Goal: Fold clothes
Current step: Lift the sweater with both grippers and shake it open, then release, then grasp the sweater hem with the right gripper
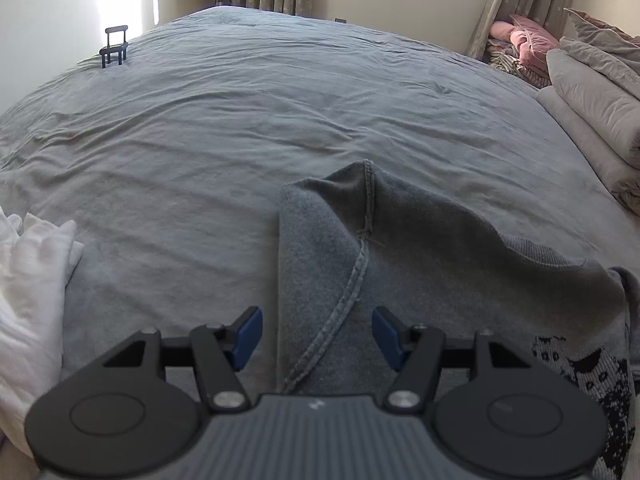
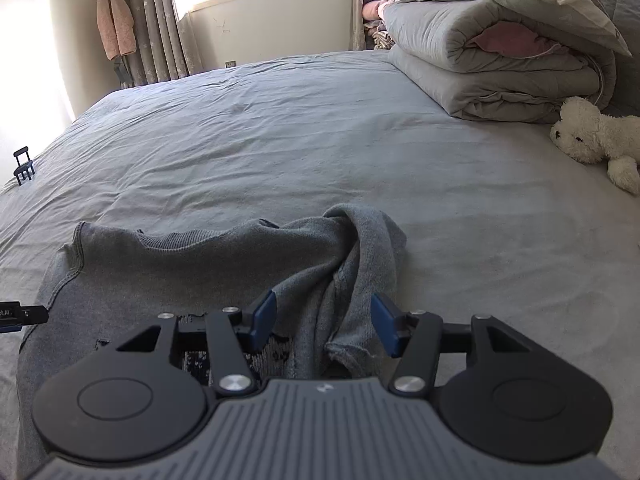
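The grey sweatshirt [image 2: 224, 264] is showing soft, fuzzy matt knit with ribbed trim. At twelve o'clock, the bedsheet [image 1: 248, 120] is looking like smooth, wrinkled matt cloth. The left gripper [image 1: 317, 336] is showing matt black plastic, blue pads and shiny metal screws.

I can read almost nothing here. On the black part [image 2: 18, 315] poking in at the left edge of my right wrist view, a few pale letters show, something like "CLA", cut off by the frame. The rest is illegible.
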